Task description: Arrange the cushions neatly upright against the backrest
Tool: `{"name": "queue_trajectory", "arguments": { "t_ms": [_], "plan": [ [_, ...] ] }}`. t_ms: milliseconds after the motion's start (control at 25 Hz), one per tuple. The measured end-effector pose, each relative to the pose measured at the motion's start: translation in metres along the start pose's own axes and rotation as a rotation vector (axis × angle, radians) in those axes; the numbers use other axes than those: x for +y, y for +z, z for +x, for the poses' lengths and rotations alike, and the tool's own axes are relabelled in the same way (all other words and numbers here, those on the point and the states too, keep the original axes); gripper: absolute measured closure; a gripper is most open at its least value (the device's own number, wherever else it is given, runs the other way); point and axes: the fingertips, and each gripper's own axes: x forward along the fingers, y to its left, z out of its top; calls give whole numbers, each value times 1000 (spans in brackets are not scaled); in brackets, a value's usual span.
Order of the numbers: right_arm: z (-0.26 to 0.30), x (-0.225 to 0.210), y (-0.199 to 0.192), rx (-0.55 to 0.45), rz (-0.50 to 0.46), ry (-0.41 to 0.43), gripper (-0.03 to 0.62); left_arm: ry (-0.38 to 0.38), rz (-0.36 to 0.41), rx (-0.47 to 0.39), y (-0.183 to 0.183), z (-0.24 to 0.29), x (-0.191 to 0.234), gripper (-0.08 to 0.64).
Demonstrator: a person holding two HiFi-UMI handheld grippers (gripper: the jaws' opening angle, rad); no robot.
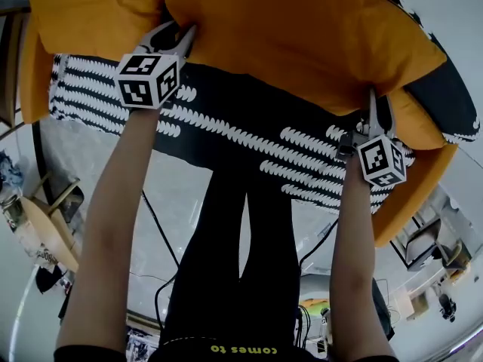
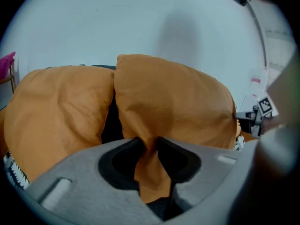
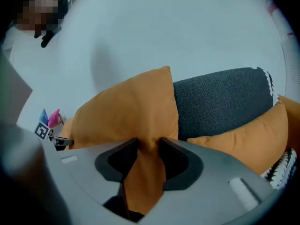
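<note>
Right now the big orange cushion (image 1: 302,36) fills the upper middle of the head view, above the sofa seat, and it is held from two sides. The left gripper (image 1: 178,38) meets its lower left edge, toward the upper left of the frame. The right gripper (image 1: 374,105) meets its lower right corner, right of centre. In each gripper view the fingers are closed on a pinched fold of the orange cover (the cloth narrows to a tuck at the tips and hangs down between them).

A second orange cushion (image 2: 56,111) stands just beside the held one, at the left of the left gripper view, and their edges touch near the top. In the right gripper view the dark grey backrest (image 3: 220,97) shows at the right behind the held cushion, with an orange padded piece (image 3: 248,142) below it. The black seat (image 1: 249,145), marked with rows of white dashes, crosses the middle of the head view under the cushions. A pale wall (image 2: 140,22) fills the upper part of both gripper views.
</note>
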Motion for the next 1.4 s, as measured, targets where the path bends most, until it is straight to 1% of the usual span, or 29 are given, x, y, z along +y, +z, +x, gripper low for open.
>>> {"name": "queue_trajectory", "arguments": {
  "t_ms": [80,160,200,240,280,360,400,440,480,520,600,640,680,760,880,1040,1160,1240,1320,1400],
  "plan": [
    [-3,0,0,-5,-36,-11,406,4,-19,-6,-2,-1,1,430],
    [-9,2,0,-13,-65,-20,361,7,-39,-12,-3,-4,1,396],
    [-13,4,0,-17,-74,-24,355,2,-52,-15,-4,-7,-2,389],
    [-19,6,0,-24,-80,-25,351,-1,-59,-20,-5,-12,-5,356],
    [-26,9,2,-34,-83,-24,351,4,-55,-28,-4,-18,-8,339],
    [-40,15,13,-66,-90,-14,361,40,-10,-60,5,-33,-16,339],
    [-48,19,19,-84,-98,-10,381,64,23,-86,14,-43,-20,339],
    [-55,23,26,-101,-111,-9,420,87,51,-115,24,-53,-25,339],
    [-63,26,32,-114,-130,-14,474,104,70,-144,34,-64,-29,355],
    [-70,31,39,-126,-154,-22,525,113,79,-170,42,-75,-33,398],
    [-85,40,56,-152,-193,-29,557,105,69,-216,58,-94,-44,518],
    [-94,45,67,-167,-203,-26,564,96,63,-241,68,-105,-52,559],
    [-104,49,79,-183,-207,-21,572,89,64,-266,80,-116,-61,560],
    [-122,57,104,-219,-201,-5,581,87,91,-299,102,-136,-79,560],
    [-143,69,137,-275,-190,16,581,73,146,-319,132,-158,-102,560],
    [-181,87,169,-294,-225,48,581,48,152,-318,159,-191,-137,560],
    [-208,99,187,-285,-237,80,581,25,145,-335,182,-217,-163,560],
    [-219,108,190,-245,-234,114,581,0,129,-348,196,-230,-178,560],
    [-232,118,190,-196,-264,143,581,-18,107,-344,204,-244,-190,560],
    [-252,127,198,-180,-296,162,581,-25,100,-340,212,-260,-202,560]
  ]
}}
